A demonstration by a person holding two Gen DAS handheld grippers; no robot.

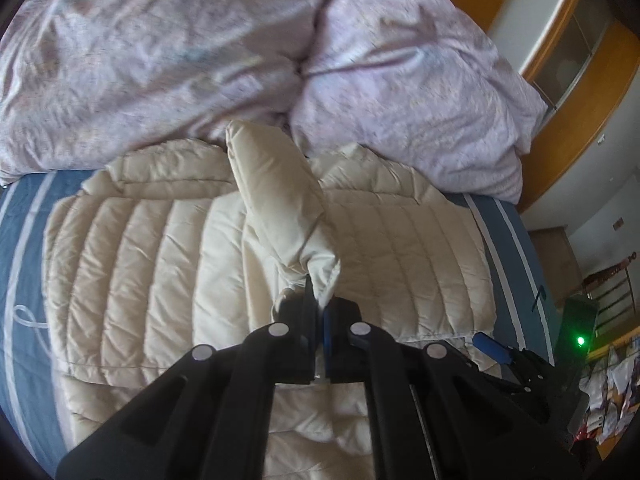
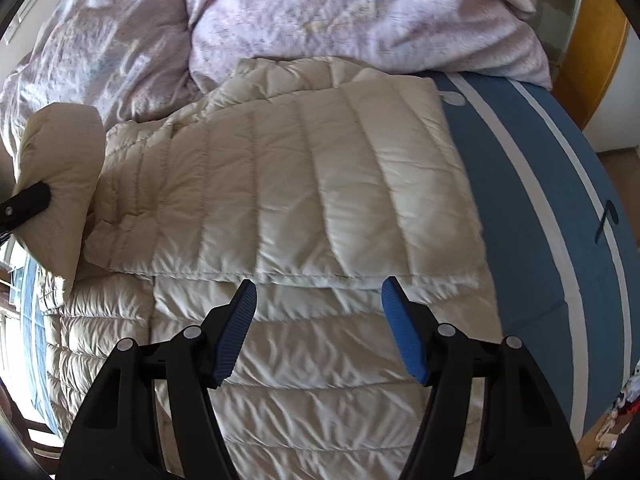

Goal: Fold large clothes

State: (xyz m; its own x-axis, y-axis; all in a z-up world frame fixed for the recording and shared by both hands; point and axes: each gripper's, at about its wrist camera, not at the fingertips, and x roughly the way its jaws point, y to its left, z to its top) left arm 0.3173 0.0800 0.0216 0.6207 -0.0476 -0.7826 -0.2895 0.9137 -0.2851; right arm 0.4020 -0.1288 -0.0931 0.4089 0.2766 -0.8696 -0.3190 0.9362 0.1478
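Left wrist view shows the left tongs (image 1: pixel 320 304) pressed together on the cuff of the cream quilted puffer jacket's sleeve (image 1: pixel 280 200), which is lifted clear above the body of the cream quilted down jacket (image 1: pixel 140 260). That jacket lies spread flat on the blue bed sheet with pale stripes (image 1: pixel 24 240), its collar end just beside the rumpled lilac duvet (image 1: pixel 160 60). The right tongs (image 2: pixel 318 320) hover spread and empty over the jacket's right half, where one panel already lies folded inward. To do this step well, I judge the sleeve should be carried across and laid straight along the quilt lines, kept taut so it does not bunch. The slippery shell may slide, so the free tongs could steady the folded panel.
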